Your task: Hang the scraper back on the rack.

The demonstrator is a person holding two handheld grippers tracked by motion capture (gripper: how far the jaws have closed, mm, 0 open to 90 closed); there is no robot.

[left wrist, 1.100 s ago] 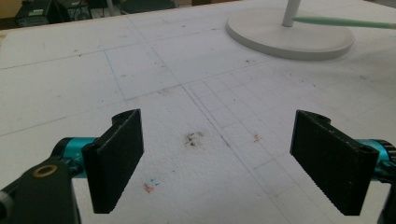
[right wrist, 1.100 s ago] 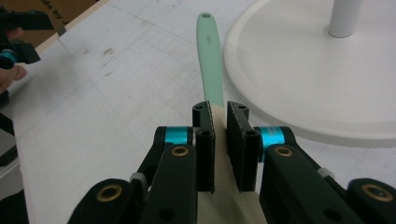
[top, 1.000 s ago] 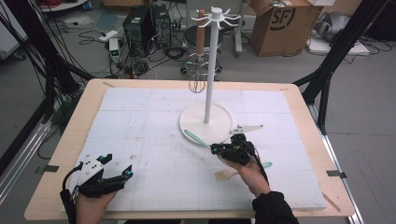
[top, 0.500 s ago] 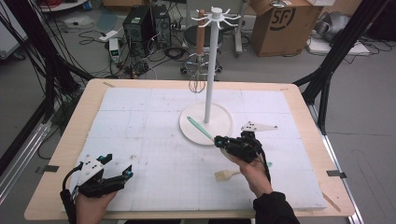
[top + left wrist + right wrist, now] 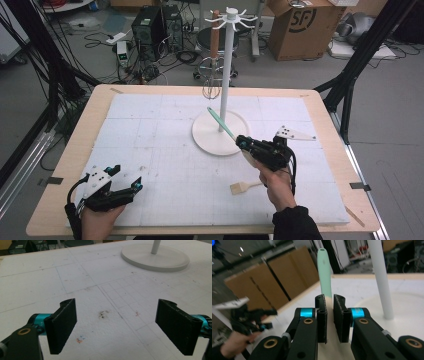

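The right tool point(image 5: 243, 144) is pinching a mint-green spatula point(image 5: 220, 123) by its broad end, so the slim handle points up and away toward the pole of the white rack point(image 5: 223, 75) standing on its round base point(image 5: 202, 132) near the middle of the worktop, a little toward the far edge. In the right gripper view the handle tip point(image 5: 323, 255) rises just left of the pole. The step in hand looks like hanging the spatula on one of the hooks at the rack's top point(image 5: 231, 17), where a wooden-handled whisk point(image 5: 214, 45) already hangs. To do it well, keep the grip firm and the handle steady, lift well above the base, and bring the handle's end to a free hook away from the whisk, so nothing gets knocked. Whether the handle has a hanging hole cannot be told here. The left tool point(image 5: 127, 190) rests near the worktop's near left corner, jaws spread and empty; a small brush point(image 5: 241, 187) lies near the right hand.
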